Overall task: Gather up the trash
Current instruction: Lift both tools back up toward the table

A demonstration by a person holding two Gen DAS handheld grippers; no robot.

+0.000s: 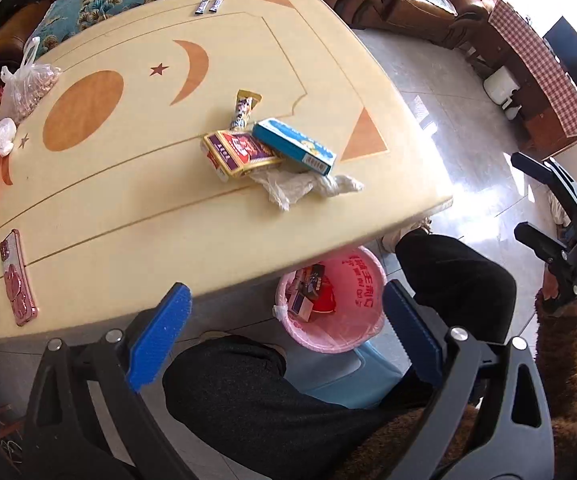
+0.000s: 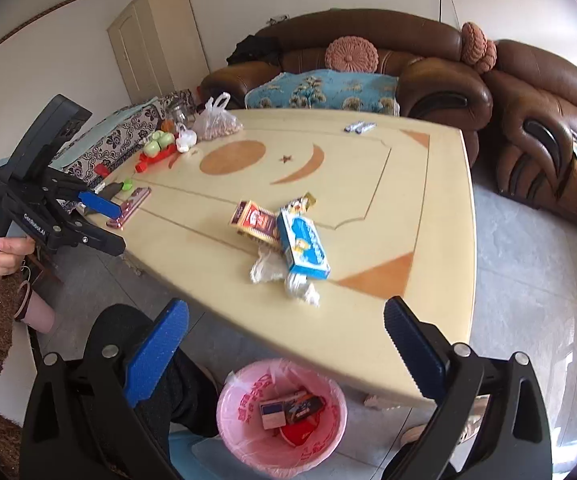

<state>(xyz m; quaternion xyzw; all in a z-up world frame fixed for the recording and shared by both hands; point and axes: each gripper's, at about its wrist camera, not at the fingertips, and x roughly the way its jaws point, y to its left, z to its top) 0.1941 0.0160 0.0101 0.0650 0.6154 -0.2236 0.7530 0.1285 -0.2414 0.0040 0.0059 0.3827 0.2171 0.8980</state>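
Trash lies in a heap near the front right of the cream table (image 1: 136, 216) (image 2: 368, 184): a blue box (image 1: 294, 146) (image 2: 303, 246), a purple-and-gold box (image 1: 240, 154) (image 2: 254, 218), a snack wrapper (image 1: 243, 110) (image 2: 300, 204) and crumpled clear plastic (image 1: 288, 188) (image 2: 266, 268). On the floor below the table's near edge stands a pink-lined bin (image 1: 352, 280) (image 2: 240, 400) holding small boxes. My left gripper (image 1: 286, 292) (image 2: 118, 230) is open and empty above the table edge and the bin. My right gripper (image 2: 286, 306) (image 1: 520, 194) is open and empty too, short of the heap.
A pink phone (image 1: 18, 276) (image 2: 130, 206), a bag of nuts (image 1: 28, 84), green and red items (image 2: 156, 148) and two sachets (image 1: 208, 6) lie elsewhere on the table. The person's legs in black trousers (image 1: 248, 400) flank the bin. Brown sofas (image 2: 428, 72) stand behind.
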